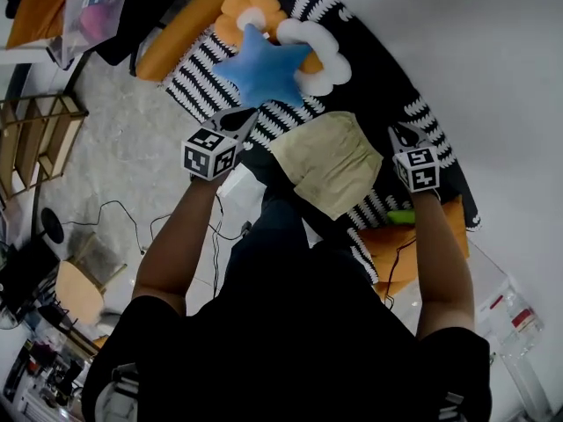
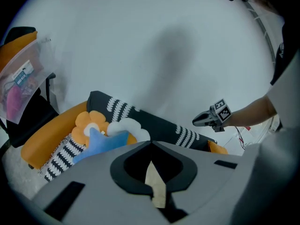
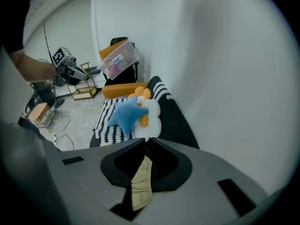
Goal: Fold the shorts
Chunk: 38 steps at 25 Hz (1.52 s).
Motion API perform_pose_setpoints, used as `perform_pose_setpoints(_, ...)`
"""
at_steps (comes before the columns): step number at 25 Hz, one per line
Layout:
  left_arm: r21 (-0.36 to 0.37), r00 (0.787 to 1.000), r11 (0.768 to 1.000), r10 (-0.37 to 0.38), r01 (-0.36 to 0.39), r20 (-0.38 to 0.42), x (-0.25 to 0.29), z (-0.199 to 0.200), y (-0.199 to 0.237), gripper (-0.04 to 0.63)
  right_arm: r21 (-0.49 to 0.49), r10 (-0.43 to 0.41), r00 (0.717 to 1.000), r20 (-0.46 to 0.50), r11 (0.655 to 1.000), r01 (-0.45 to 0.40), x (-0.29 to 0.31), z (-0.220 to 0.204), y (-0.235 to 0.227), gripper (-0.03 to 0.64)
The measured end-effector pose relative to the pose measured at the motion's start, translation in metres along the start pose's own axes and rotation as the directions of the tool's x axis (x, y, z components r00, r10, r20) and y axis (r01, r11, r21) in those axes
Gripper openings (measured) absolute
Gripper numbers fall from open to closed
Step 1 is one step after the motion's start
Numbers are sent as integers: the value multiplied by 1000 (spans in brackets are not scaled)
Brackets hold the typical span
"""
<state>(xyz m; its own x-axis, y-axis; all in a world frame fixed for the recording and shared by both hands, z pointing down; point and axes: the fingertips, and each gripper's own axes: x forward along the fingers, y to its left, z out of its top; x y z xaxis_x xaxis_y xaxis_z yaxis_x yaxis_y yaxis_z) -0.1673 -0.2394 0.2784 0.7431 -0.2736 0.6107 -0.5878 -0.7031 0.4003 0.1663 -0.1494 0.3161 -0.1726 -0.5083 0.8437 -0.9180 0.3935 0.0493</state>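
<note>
Black patterned sofa (image 1: 398,84) is the anchor; tan shorts (image 1: 330,161) are stretched over its seat; blue star cushion (image 1: 262,67) sits further back on the sofa; left gripper (image 1: 249,117) and right gripper (image 1: 398,133) each pinch a shorts corner, jaws clamped on fabric.

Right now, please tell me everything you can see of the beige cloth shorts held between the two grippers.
The beige cloth shorts look soft and thin, spread nearly flat above the black white-patterned cover. The left gripper pinches one edge, the right gripper a gathered edge. Whether they rest on the cover is unclear.
</note>
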Motion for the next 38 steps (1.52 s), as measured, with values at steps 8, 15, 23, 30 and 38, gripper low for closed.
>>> perform_pose_setpoints(8, -24, 996, 1000, 10, -12, -91, 31, -66, 14, 71, -93, 97, 994, -55, 990, -102, 56, -26, 9, 83)
perform_pose_setpoints(15, -53, 990, 997, 50, -57, -134, 64, -129, 23, 107, -151, 174, 981, -88, 971, -186, 110, -59, 20, 94)
perform_pose_setpoints(23, -69, 984, 994, 71, -84, -164, 100, -186, 29, 133, -245, 204, 971, -127, 942, -231, 166, -95, 20, 98)
perform_pose_setpoints(30, -23, 972, 996, 84, -91, -221, 122, -235, 27, 144, -304, 192, 967, -167, 923, -235, 199, -110, 15, 109)
perform_pose_setpoints(38, 98, 950, 993, 88, -62, -299, 158, -289, 45, 156, -388, 176, 957, -230, 885, -256, 246, -136, 16, 117)
